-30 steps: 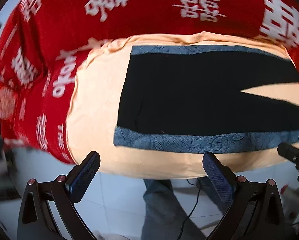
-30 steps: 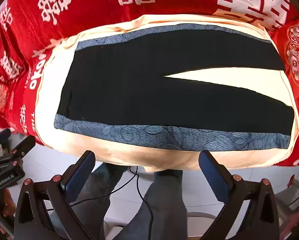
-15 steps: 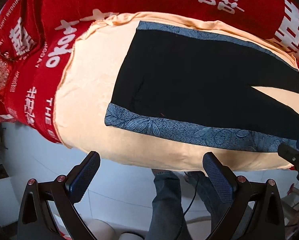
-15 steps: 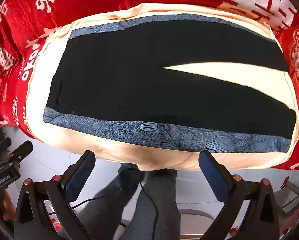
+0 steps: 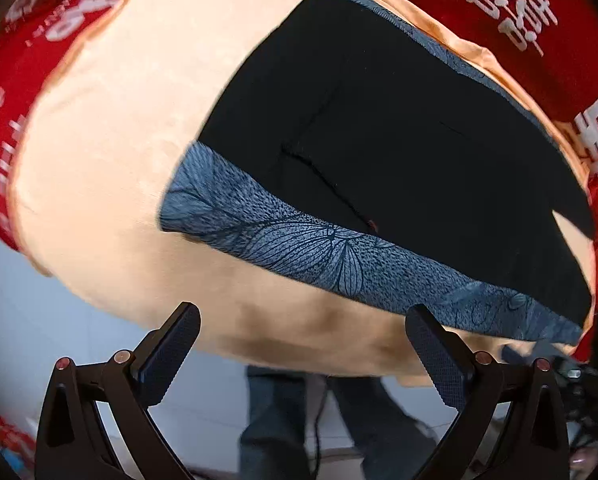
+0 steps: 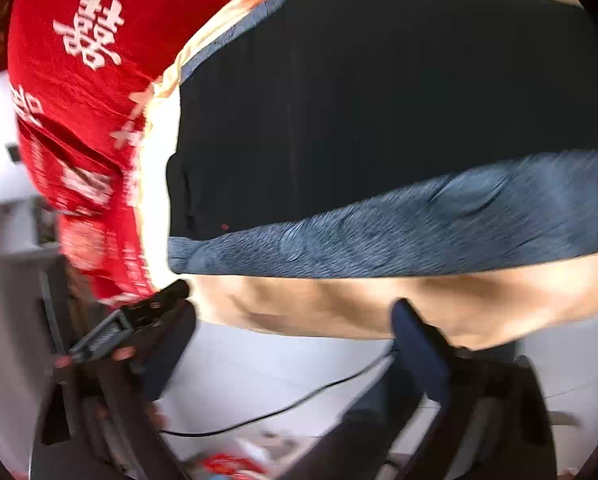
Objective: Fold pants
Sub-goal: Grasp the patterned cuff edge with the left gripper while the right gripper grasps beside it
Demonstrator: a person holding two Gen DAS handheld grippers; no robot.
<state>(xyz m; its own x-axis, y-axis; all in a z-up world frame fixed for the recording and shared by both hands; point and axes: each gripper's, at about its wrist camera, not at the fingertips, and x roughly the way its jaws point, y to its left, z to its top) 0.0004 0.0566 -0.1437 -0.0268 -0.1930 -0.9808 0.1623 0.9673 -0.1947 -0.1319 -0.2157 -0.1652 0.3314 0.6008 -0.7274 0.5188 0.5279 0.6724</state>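
Black pants (image 5: 399,140) with blue-grey patterned side stripes (image 5: 299,240) lie flat on a peach cloth (image 5: 111,152), waist to the left, legs running right. My left gripper (image 5: 303,344) is open and empty, just off the near edge below the waist corner. My right gripper (image 6: 295,332) is open and empty, in blurred view, near the bed edge below the pants (image 6: 379,100) and their near stripe (image 6: 399,232). The left gripper's tip (image 6: 155,304) shows there at the waist corner.
A red bedspread with white characters (image 5: 519,8) surrounds the peach cloth (image 6: 339,304). The person's jeans legs (image 5: 275,420) stand on the pale tiled floor below the bed edge. A black cable (image 6: 279,412) hangs across the floor.
Both grippers have moved closer to the bed's near edge. The left view swung toward the waist corner; the right view swung left and is motion-blurred. Both stay open.
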